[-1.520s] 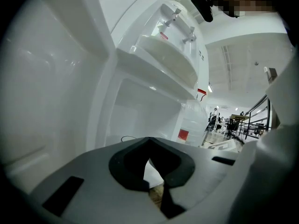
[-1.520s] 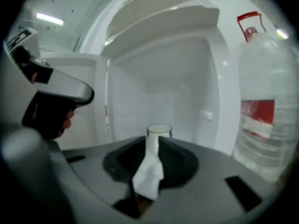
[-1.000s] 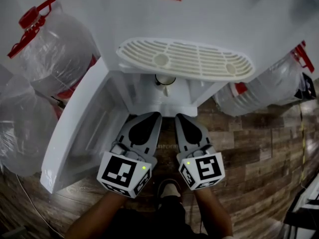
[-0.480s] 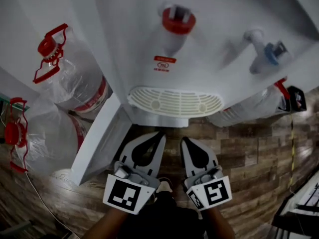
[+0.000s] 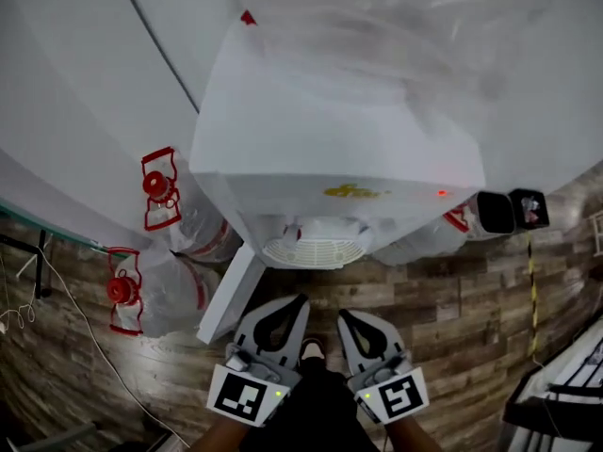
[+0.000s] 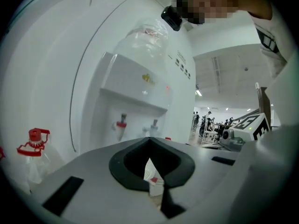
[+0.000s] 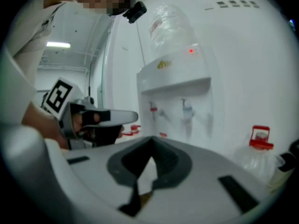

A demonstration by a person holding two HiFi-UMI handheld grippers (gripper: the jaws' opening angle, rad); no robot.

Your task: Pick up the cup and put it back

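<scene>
Left gripper [image 5: 298, 301] and right gripper [image 5: 345, 316] face the water dispenser [image 5: 339, 158] — fingers [image 6: 93, 181] pressed together, empty; cup unseen, likely returned.

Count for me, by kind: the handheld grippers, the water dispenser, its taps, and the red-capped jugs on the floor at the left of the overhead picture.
Grippers: 2 (left gripper, right gripper)
Water dispenser: 1
Taps: 2 (red tap, blue tap)
Red-capped jugs at left: 2 (upper jug, lower jug)
Total: 7
</scene>
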